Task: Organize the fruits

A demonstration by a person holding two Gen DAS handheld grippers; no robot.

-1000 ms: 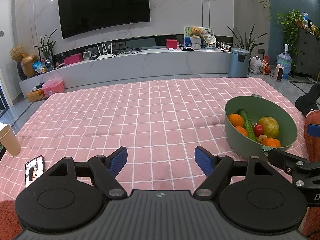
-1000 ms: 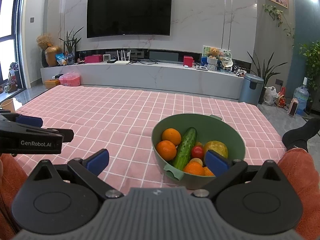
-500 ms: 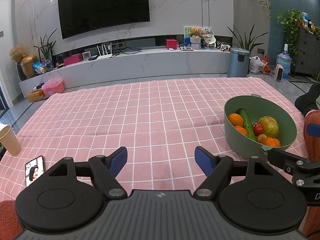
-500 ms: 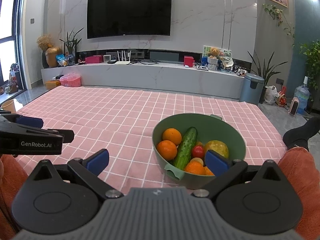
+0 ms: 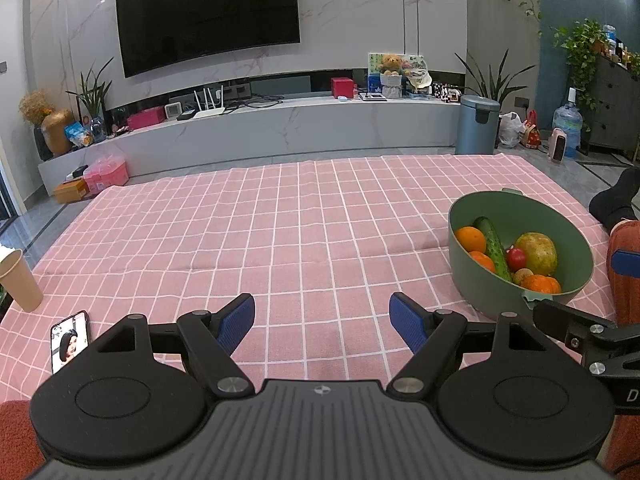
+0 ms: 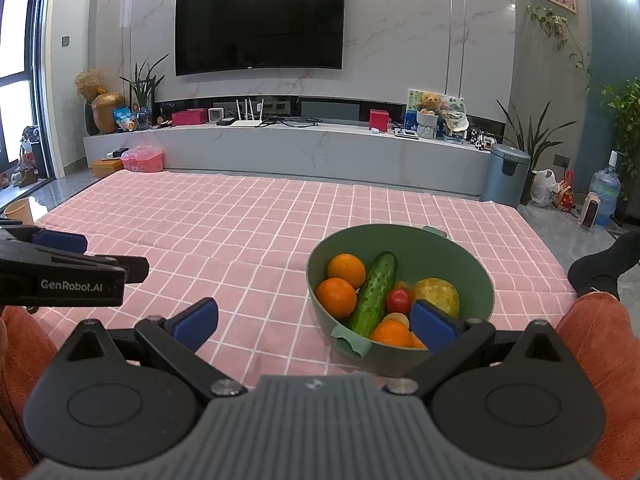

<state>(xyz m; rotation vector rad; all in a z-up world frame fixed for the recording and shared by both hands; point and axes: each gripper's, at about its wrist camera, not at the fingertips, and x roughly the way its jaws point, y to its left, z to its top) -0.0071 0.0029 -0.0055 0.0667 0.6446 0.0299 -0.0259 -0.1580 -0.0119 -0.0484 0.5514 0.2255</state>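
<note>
Bowl of fruit on the cloth (right side), phone and cup far left

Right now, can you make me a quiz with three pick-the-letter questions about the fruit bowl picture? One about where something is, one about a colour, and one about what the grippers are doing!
1. Where is the cucumber?
A. On the cloth
B. In the bowl
C. In a gripper

2. What colour is the bowl?
A. Green
B. Blue
C. White

3. What are the left gripper and the right gripper doing?
A. Both hold fruit
B. One holds an orange
C. Both are open and hold nothing

Answers: 1 B, the cucumber leans among the oranges inside the bowl. 2 A, its rim and wall are green. 3 C, the blue fingers stand wide apart with only pink checked cloth or the bowl behind them.
</note>
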